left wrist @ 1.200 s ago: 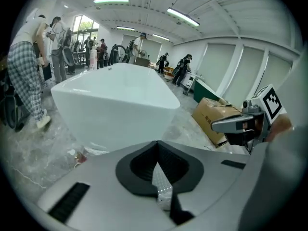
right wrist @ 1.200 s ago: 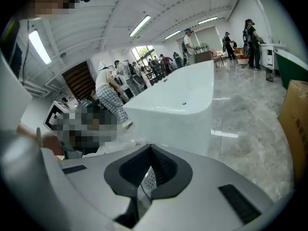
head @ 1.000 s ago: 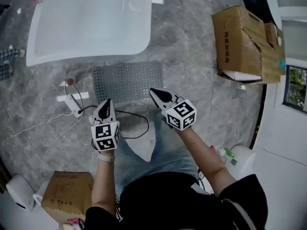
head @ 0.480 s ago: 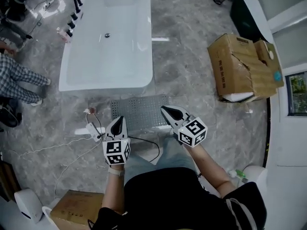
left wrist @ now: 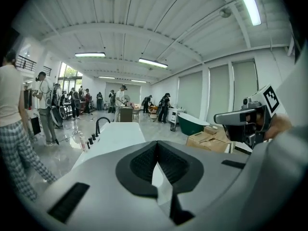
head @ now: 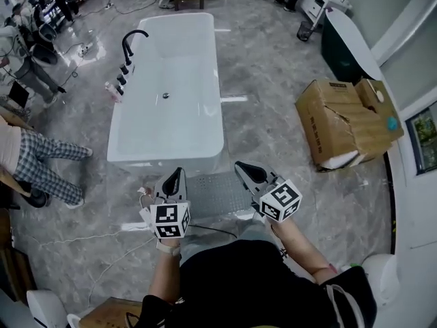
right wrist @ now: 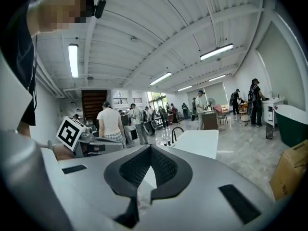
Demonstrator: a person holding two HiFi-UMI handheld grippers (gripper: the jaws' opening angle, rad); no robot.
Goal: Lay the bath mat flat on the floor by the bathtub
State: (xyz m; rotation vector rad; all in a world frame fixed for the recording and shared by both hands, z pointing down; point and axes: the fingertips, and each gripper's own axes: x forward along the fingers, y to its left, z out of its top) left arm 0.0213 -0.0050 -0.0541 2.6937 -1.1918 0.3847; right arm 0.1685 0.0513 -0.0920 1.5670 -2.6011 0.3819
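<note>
Bath mat: the grey perforated bath mat (head: 215, 191) lies spread flat on the marble floor (head: 273, 101), just beside the near end of the white bathtub (head: 167, 161); the grippers hide its side edges.
Left gripper: the left gripper (head: 175, 176) is clenched on nothing and raised clear of the mat.
Right gripper: the right gripper (head: 244, 168) is likewise closed and empty.
Progress: the mat looks placed and released; I judge the task done, with at most a straightening left.
Surroundings: a torn cardboard box (head: 341, 125) stands to the right; a person in checked trousers (head: 48, 166) stands at the left.
</note>
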